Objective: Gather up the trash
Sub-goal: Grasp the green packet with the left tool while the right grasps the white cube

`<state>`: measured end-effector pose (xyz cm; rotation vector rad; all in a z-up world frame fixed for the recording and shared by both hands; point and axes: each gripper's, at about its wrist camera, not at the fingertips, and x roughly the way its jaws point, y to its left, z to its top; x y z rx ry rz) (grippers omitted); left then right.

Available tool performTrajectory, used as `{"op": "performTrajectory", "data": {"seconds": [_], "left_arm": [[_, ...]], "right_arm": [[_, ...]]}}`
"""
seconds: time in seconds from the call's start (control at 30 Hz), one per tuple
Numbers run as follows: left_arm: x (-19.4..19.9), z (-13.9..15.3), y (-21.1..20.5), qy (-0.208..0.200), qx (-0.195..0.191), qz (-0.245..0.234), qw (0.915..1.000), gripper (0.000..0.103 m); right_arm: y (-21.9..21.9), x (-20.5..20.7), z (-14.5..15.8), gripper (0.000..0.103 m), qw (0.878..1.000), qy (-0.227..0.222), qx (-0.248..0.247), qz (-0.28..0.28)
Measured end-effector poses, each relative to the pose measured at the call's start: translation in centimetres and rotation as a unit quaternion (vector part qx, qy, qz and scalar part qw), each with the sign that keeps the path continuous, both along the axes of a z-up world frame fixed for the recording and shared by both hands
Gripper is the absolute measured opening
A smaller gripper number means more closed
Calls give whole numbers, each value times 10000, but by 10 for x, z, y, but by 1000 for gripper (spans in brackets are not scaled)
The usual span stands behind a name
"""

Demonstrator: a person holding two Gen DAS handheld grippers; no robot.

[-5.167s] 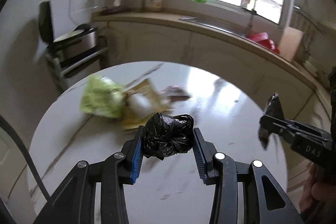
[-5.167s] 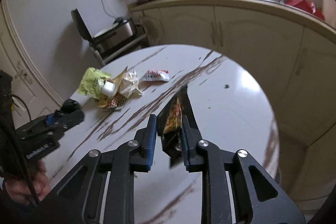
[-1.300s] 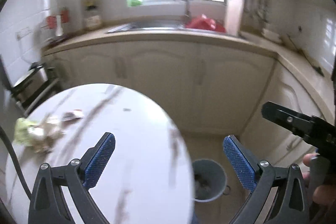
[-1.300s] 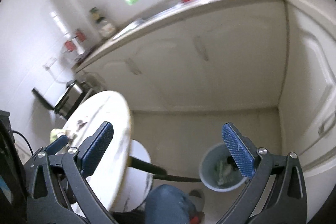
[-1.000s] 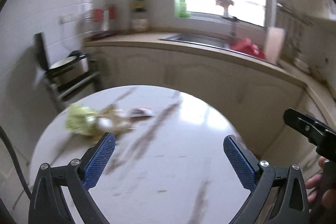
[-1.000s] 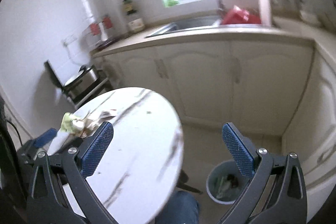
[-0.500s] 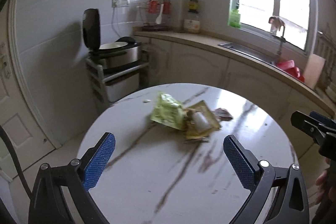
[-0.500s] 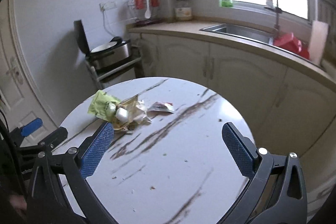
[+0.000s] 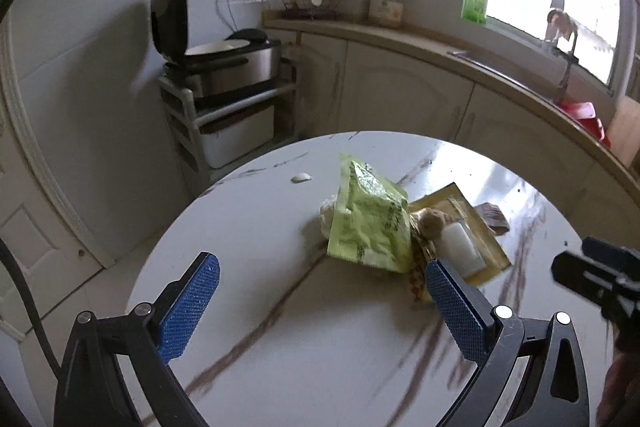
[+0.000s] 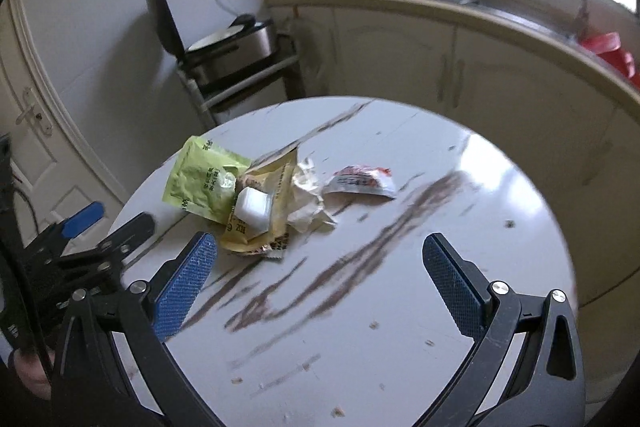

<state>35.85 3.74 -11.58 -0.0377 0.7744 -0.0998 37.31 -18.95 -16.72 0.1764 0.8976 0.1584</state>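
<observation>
A pile of trash lies on the round white marble table point(image 9: 260, 307): a green packet point(image 9: 368, 223), a yellow wrapper point(image 9: 476, 227) with a small white cup point(image 9: 460, 245) on it, and a red-white sachet point(image 10: 360, 181) apart to the right. The pile also shows in the right wrist view, with the green packet point(image 10: 204, 179) and white cup point(image 10: 252, 207). My left gripper point(image 9: 320, 301) is open and empty, just short of the pile. My right gripper point(image 10: 320, 275) is open and empty above the table, near the pile.
A rice cooker point(image 9: 224, 63) with its lid up stands on a rack beyond the table. Cream cabinets point(image 10: 460, 67) and a counter with a sink point(image 9: 520, 67) run along the back. Crumbs point(image 10: 374, 325) dot the table's near side. A door point(image 10: 28, 115) is at left.
Both grippers dropped their loads into the floor bin, swung back to the table, and have moved closer to the trash pile. Both stay open.
</observation>
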Motion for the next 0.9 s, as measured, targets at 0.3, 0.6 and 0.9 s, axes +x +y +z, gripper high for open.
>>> {"op": "performTrajectory", "data": {"seconds": [0.3,0.6,0.9], "left_arm": [[80,-23,-21,272,217,-270,9990,100],[119,-37,-15,454,-441,-764,9951,50],[118,-41,13,417,-649,-742,9943,35]], "right_arm": [[26,46,-39,78,9975,434,398,395],[29,58,-50,41,9952,480,668,532],[20,42,-43,25,9945,365,738,654]]}}
